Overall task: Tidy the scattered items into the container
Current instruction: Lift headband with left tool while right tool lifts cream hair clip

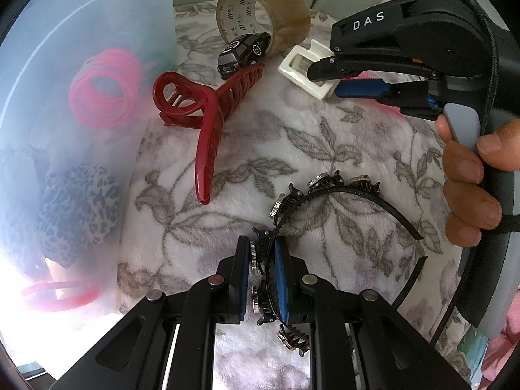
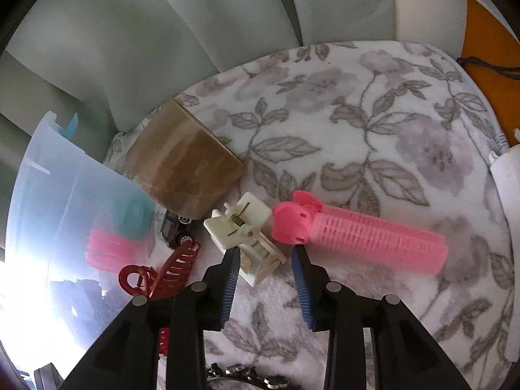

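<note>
My left gripper [image 1: 263, 253] is shut on a black headband [image 1: 328, 190] set with sparkling studs, and the band arcs out to the right above the floral blanket. A dark red claw clip [image 1: 208, 120] lies ahead, beside the translucent container [image 1: 81, 16] on the left. My right gripper [image 2: 265, 253] stands open over a white claw clip [image 2: 243, 224]. The clip lies between its fingers, close to the left pad and clear of the right one. A pink hair roller [image 2: 364, 237] lies just right of that gripper. In the left wrist view the right gripper [image 1: 325, 81] hovers at the white clip [image 1: 302, 68].
A brown tape roll [image 2: 185, 165] and a small black toy car [image 2: 177, 230] sit behind the clips. Pink coil ties [image 1: 104, 87] and a leopard scrunchie [image 1: 78, 208] show through the container wall. A hand [image 1: 471, 188] holds the right gripper. Green cushions rise behind the floral blanket [image 2: 373, 104].
</note>
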`<state>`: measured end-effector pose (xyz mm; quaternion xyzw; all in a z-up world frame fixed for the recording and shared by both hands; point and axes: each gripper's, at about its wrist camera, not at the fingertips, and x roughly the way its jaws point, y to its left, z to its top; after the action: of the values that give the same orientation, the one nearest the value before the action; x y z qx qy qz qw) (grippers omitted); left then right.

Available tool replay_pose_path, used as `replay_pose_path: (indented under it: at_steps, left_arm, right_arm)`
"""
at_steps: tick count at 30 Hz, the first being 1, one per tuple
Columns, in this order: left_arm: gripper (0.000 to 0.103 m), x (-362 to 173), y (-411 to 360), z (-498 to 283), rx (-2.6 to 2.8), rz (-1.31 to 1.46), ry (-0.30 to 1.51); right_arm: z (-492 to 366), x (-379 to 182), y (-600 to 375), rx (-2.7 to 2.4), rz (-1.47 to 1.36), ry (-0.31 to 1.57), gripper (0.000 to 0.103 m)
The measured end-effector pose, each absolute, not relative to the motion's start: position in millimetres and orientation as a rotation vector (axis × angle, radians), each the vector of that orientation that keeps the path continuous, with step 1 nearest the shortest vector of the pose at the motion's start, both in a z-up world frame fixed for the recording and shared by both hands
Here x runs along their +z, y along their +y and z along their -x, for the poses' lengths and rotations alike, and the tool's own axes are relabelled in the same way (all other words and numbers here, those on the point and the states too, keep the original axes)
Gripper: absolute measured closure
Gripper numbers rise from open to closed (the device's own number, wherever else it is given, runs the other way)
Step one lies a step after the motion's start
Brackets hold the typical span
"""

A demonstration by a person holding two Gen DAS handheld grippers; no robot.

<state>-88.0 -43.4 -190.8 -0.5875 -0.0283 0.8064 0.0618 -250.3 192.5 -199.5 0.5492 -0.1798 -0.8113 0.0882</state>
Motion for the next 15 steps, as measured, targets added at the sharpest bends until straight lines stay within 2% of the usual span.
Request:
replay_pose_path:
  at_steps: [4,15]
  left_arm:
    - [0.088,-189,-52,87,2.437,1.777,-0.084]
    - [0.088,-184,-78,85,2.435,1.786,-0.086]
  right_arm:
    - [248,-198,195,-2.420,-1.623,-0.557,0.076]
    - [217,-181,218,-2.442,-1.590,-0.656,0.076]
